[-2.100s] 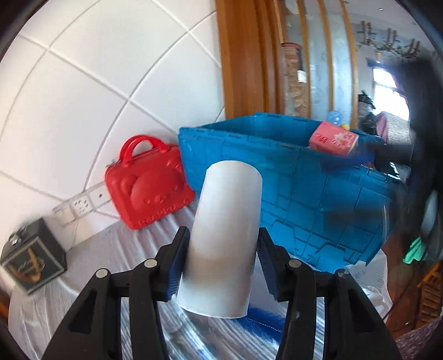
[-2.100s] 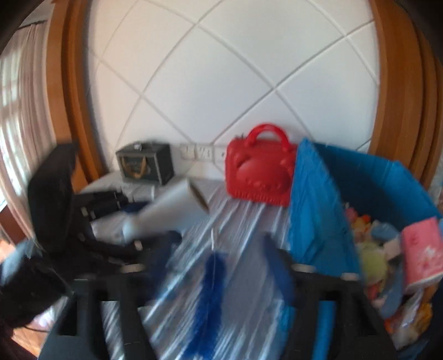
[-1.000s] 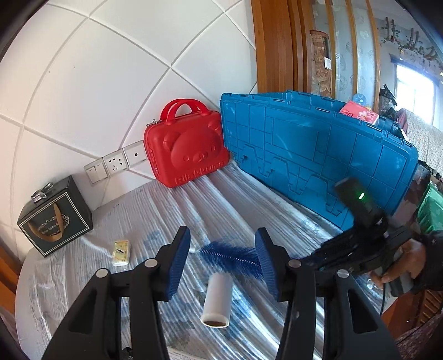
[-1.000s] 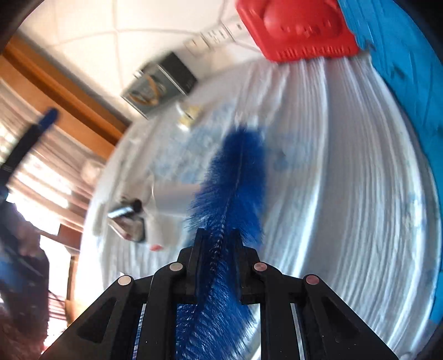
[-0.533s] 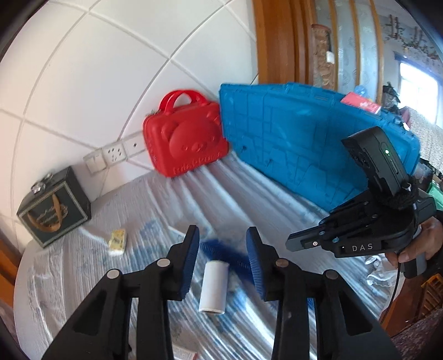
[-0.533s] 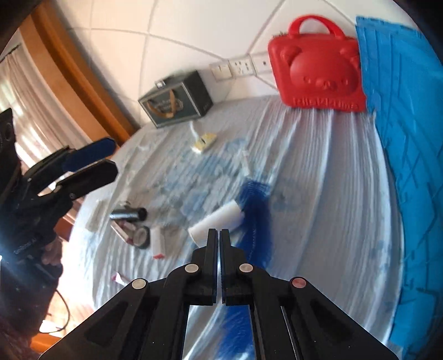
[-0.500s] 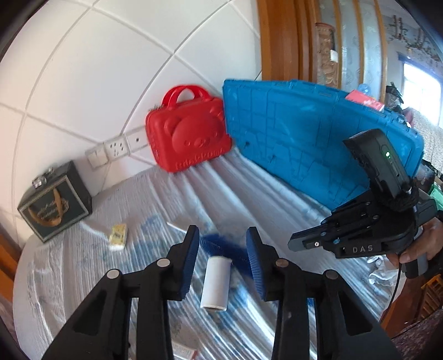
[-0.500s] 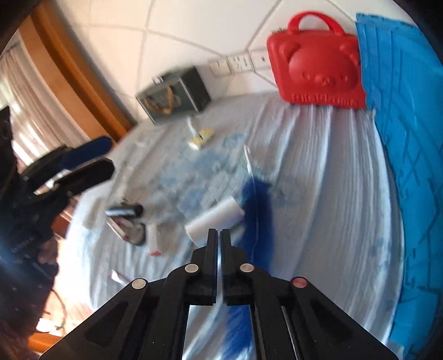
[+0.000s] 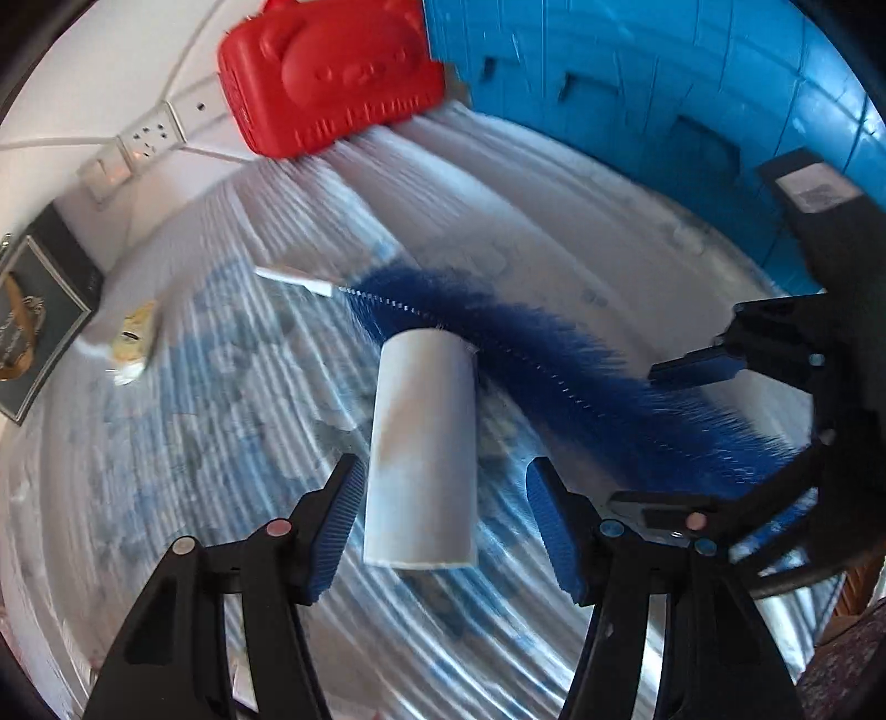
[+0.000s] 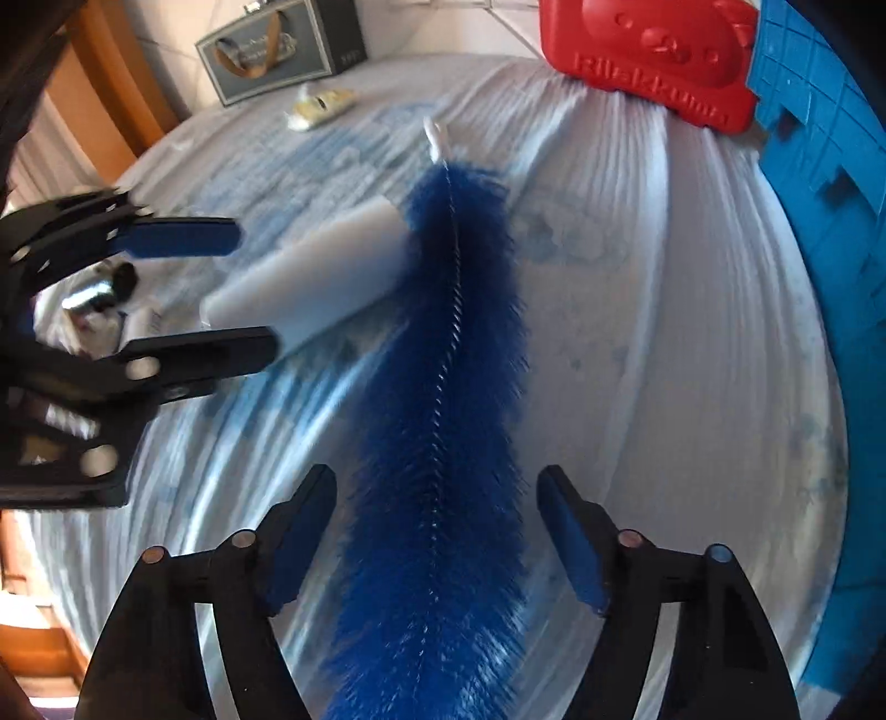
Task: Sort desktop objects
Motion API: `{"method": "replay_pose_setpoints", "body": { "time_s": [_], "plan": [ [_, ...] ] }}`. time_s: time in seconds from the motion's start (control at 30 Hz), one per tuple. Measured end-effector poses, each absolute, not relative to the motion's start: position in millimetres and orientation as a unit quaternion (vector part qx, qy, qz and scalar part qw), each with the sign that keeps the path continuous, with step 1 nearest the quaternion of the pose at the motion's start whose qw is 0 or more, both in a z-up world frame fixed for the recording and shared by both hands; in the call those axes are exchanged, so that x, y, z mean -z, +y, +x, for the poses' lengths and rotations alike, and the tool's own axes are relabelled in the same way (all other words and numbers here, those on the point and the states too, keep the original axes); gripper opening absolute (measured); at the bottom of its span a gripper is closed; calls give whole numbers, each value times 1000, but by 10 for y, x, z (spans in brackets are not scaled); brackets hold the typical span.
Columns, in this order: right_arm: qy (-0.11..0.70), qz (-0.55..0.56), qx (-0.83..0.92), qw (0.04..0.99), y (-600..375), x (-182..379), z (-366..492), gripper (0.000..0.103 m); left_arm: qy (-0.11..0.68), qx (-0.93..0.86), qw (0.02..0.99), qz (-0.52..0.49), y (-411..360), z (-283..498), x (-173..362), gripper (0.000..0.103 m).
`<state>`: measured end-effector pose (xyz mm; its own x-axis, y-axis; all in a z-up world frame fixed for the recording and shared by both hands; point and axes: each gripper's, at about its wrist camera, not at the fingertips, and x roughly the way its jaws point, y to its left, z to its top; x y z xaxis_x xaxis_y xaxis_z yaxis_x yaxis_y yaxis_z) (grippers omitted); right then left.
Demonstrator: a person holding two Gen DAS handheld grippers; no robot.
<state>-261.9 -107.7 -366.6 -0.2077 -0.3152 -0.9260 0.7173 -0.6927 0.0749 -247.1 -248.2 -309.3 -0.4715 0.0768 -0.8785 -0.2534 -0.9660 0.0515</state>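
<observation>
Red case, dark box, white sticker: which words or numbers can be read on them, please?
"Rilakkuma": raised letters on the red case, clear in the right wrist view.
Dark box: front print too blurred to read.
White sticker on the right hand-held gripper: too small to read.

A lived-in home room: a table point(image 9: 554, 210) under a rumpled striped cloth, a white panelled wall with sockets point(image 9: 147, 135) at the far side, a red bear-faced toy case point(image 9: 332, 72) beside a blue plastic crate point(image 9: 692, 83), wooden trim point(image 10: 116, 83) on the left
</observation>
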Motion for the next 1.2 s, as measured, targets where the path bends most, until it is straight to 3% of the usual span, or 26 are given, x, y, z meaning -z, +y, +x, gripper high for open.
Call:
{"method": "replay_pose_setpoints", "body": {
  "time_s": [0.17,0.23,0.27,0.4,0.43,0.47,0.5,0.57,0.77,1.0,1.2],
  "plan": [
    [224,511,762,330,-1115,3735,-2549,73,93,-845,100,-517,-2502,-2638,3297,60],
    [228,508,765,324,-1117,3751,-2541,87,87,-843,100,-521,-2512,-2641,3351,60],
    [226,521,760,317,-1107,3787,-2571,103,86,-845,101,-519,-2507,-2635,3363,60],
    [234,520,757,320,-1149,3732,-2615,103,74,-853,96,-508,-2533,-2617,3383,60],
    [232,518,758,322,-1155,3707,-2629,101,59,-853,94,-509,-2559,-2611,3389,60],
    [228,509,764,324,-1153,3664,-2628,91,49,-853,95,-511,-2574,-2612,3395,56],
    [225,500,770,327,-1155,3612,-2616,65,46,-854,96,-509,-2577,-2594,3384,46],
    [223,491,775,331,-1192,3456,-2593,13,56,-856,92,-506,-2549,-2551,3373,46],
    [228,485,764,359,-1179,3221,-2543,13,46,-861,95,-497,-2532,-2364,3313,45],
    [346,344,805,337,-1030,2630,-2181,13,36,-886,89,-453,-2530,-2167,2928,45],
    [326,289,843,315,-897,2021,-2125,13,58,-909,88,-403,-2434,-2122,2303,45]
  ]
}}
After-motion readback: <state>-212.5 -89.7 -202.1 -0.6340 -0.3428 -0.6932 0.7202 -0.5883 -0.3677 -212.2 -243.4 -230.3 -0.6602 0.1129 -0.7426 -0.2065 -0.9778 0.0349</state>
